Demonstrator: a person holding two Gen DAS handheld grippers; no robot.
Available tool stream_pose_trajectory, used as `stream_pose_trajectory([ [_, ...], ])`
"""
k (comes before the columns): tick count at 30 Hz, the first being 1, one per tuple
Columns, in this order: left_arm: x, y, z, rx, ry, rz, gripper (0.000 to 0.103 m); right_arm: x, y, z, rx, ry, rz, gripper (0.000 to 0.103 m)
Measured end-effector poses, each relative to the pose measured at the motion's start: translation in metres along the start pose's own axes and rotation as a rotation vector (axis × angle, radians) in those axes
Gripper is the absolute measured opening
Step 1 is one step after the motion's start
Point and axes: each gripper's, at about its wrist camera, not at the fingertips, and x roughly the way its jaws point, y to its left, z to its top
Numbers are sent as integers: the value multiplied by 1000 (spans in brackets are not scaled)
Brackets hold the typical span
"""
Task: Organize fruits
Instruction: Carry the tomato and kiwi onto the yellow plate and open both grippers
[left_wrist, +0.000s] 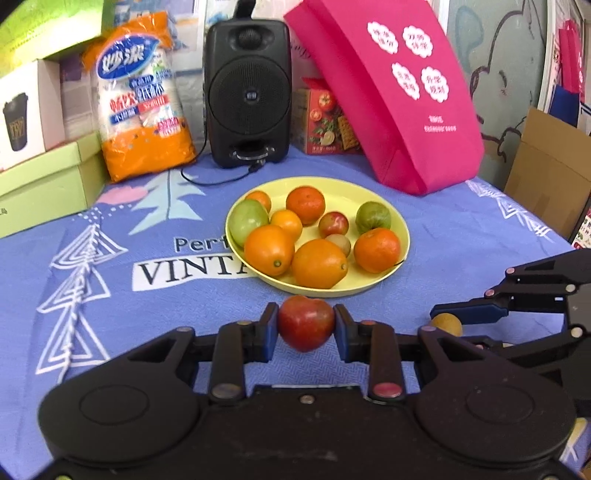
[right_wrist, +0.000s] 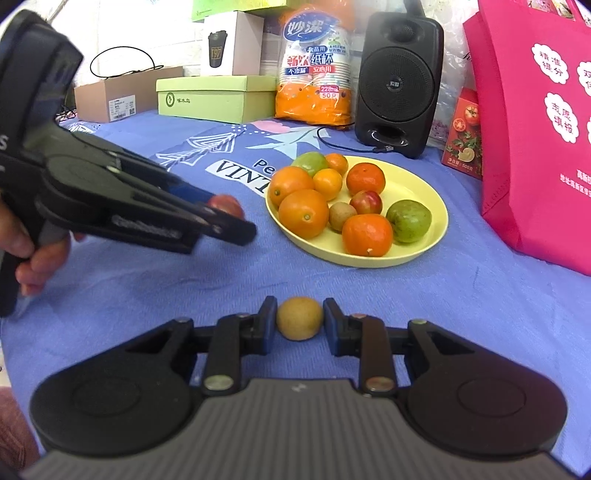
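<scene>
The left gripper (left_wrist: 306, 325) pinches a red fruit (left_wrist: 306, 323) across its middle. It looks soft, so squeeze gently. The right gripper (right_wrist: 300, 319) brackets a small tan fruit (right_wrist: 299, 318), contact unclear. The yellow plate (left_wrist: 400, 221) sits just beyond.

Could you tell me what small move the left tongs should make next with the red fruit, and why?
Probably carry it forward over the yellow plate's near rim and set it down. The left tongs are shut on the red fruit, just short of the plate where the other fruits already sit. The right tongs bracket a small yellow-brown fruit, though whether they grip it is unclear.
</scene>
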Motion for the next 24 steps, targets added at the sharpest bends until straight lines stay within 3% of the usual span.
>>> stream_pose_trajectory([
  [8, -14, 2, 20, 0, -45, -10, 30, -10, -9, 7, -2, -32, -16, 26],
  [24, 85, -6, 83, 128, 10, 27, 30, 32, -82, 97, 91, -147, -61, 26],
])
